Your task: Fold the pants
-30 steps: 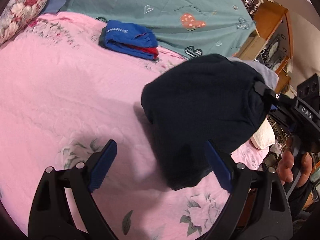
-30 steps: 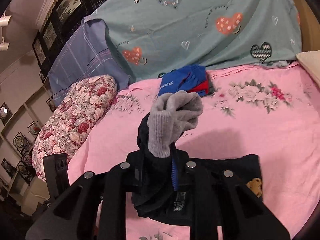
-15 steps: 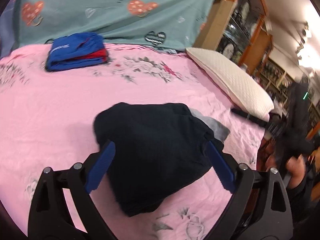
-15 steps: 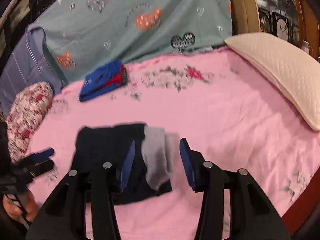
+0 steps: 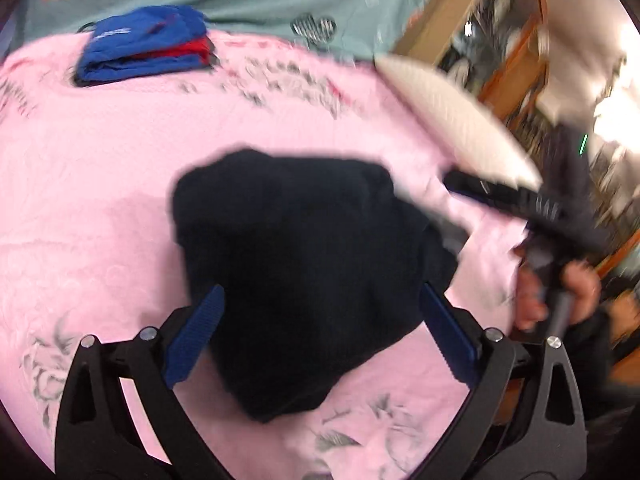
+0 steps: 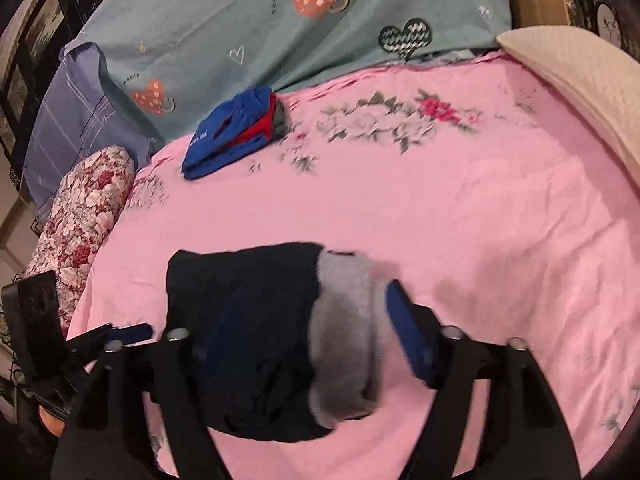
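Note:
The dark navy pants (image 5: 304, 264) lie folded in a bundle on the pink bed sheet (image 5: 80, 168). My left gripper (image 5: 320, 332) is open and empty, its blue pads either side of the bundle's near end. In the right wrist view the pants (image 6: 248, 320) show a grey ribbed waistband (image 6: 344, 340) on the right. My right gripper (image 6: 308, 340) is open above them and holds nothing. The right gripper also shows in the left wrist view (image 5: 516, 196), held in a hand at the bed's right edge.
A folded blue and red garment (image 6: 236, 128) lies at the back of the bed near the teal heart-print cover (image 6: 280, 32). A white pillow (image 6: 580, 88) lies at the right, a floral bolster (image 6: 80, 208) at the left. Wooden furniture (image 5: 500, 40) stands beyond.
My right gripper held the pants' grey waistband up, then opened and let it go. The pants dropped flat on the sheet. Both grippers have shifted around the bundle.

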